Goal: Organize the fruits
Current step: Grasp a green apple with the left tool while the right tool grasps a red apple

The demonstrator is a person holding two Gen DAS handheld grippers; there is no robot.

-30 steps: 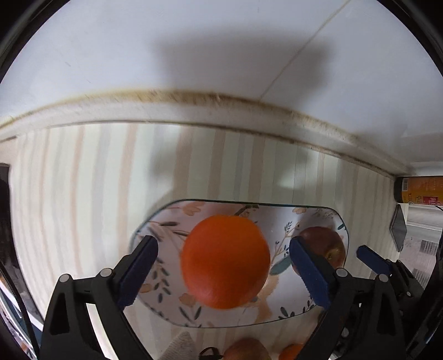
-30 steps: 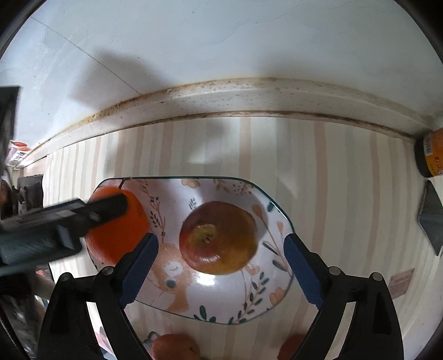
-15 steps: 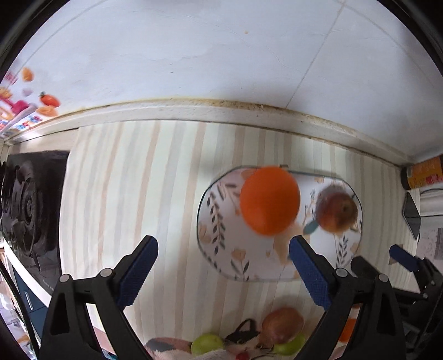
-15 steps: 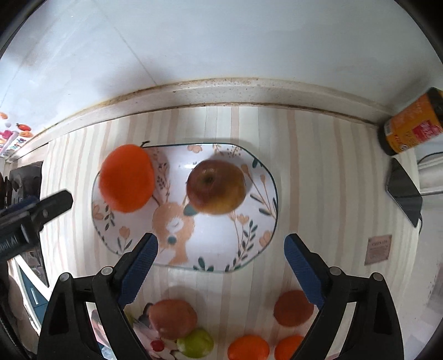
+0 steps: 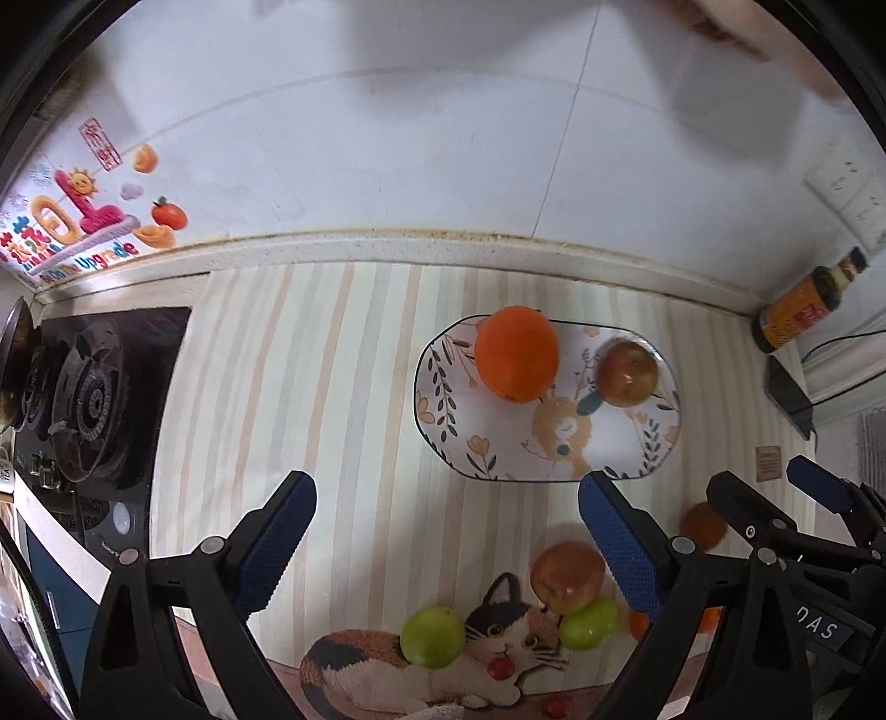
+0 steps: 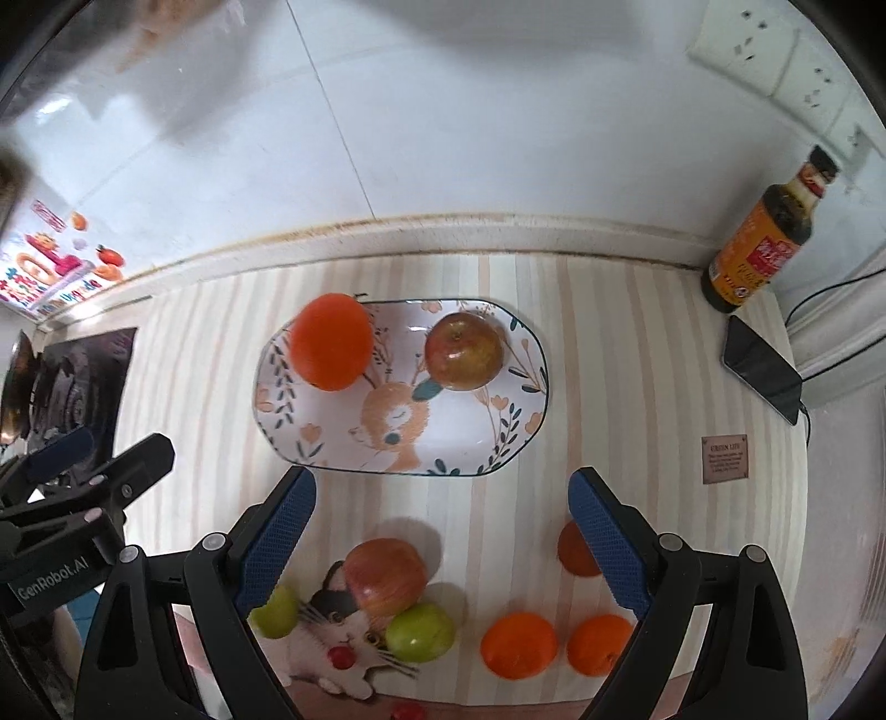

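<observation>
A floral oval plate (image 6: pixel 476 443) (image 5: pixel 498 443) lies on the striped counter, holding a large orange (image 6: pixel 331 341) (image 5: pixel 516 353) at its left and a red apple (image 6: pixel 464 351) (image 5: pixel 628 373) at its right. Nearer to me lie a second red apple (image 6: pixel 386 576) (image 5: pixel 566 576), two green fruits (image 6: pixel 420 632) (image 5: pixel 433 637), several small oranges (image 6: pixel 518 645) and small red berries (image 6: pixel 342 657). My left gripper (image 5: pixel 446 545) and my right gripper (image 6: pixel 440 540) are both open and empty, raised well back from the plate.
A gas stove (image 5: pixel 83 399) sits at the left. A sauce bottle (image 6: pixel 761 243), a phone (image 6: pixel 761 368) with a cable and a wall socket (image 6: pixel 775 50) are at the right. A cat-print mat (image 6: pixel 332 637) lies under the near fruit. The tiled wall stands behind.
Both grippers have pulled back and up from the plate, leaving the orange and the apple on it. The loose fruit near the front edge has come into view.
</observation>
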